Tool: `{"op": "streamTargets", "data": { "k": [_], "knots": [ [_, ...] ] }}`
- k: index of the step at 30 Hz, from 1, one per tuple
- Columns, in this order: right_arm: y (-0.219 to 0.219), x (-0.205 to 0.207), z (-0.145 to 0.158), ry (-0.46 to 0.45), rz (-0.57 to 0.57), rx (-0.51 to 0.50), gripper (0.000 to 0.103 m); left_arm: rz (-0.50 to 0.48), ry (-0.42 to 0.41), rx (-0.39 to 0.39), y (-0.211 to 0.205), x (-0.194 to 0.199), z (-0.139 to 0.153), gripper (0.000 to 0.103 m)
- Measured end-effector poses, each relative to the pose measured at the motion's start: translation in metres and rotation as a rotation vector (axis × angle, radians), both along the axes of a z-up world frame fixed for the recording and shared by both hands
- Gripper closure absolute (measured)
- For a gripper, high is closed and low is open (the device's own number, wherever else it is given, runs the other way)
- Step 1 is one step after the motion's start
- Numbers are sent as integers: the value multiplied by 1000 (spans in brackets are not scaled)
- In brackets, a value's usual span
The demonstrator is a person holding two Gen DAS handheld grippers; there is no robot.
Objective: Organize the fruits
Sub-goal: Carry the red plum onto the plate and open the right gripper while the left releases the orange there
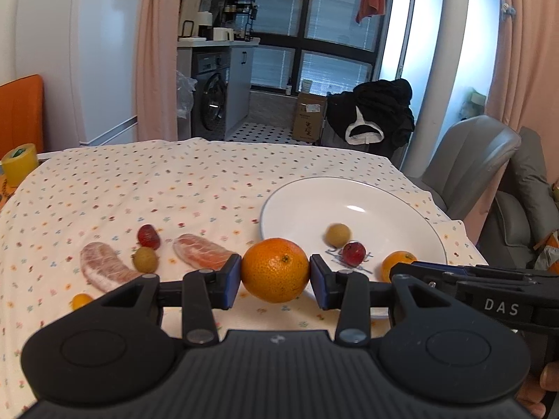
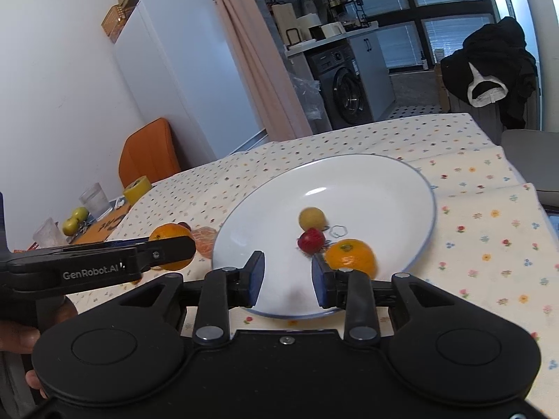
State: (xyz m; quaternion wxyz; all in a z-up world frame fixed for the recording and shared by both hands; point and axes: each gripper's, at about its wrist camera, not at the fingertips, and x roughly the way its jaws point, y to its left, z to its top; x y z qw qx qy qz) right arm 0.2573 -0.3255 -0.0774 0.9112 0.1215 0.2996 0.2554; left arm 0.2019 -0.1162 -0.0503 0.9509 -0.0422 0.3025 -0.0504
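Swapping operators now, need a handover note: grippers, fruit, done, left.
Left gripper: shut on the large round orange, held just left of the white round plate.
Right gripper: open, empty, over the plate's near edge.
Done, on the plate: small orange, red berry, yellow-green round fruit.
Left on the flowered tablecloth: two pink pomelo segments, red berry, green-yellow fruit, small yellow-orange fruit.

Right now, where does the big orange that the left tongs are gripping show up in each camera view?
Left wrist view: the big orange sits low in the centre, clamped between the left tongs.
Right wrist view: the same orange is at the left, partly hidden behind the left tongs' dark arm.
Shared landmark: the white plate lies just to its right in both.
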Motion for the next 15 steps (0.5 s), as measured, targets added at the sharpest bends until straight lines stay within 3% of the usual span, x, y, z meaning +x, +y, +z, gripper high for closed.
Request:
{"op": "streamTargets", "data": {
  "k": [15],
  "knots": [
    [-23,-3,-1,2,-62,-7,62,-62,-3,-3,-27,15,-2,62]
  ]
}}
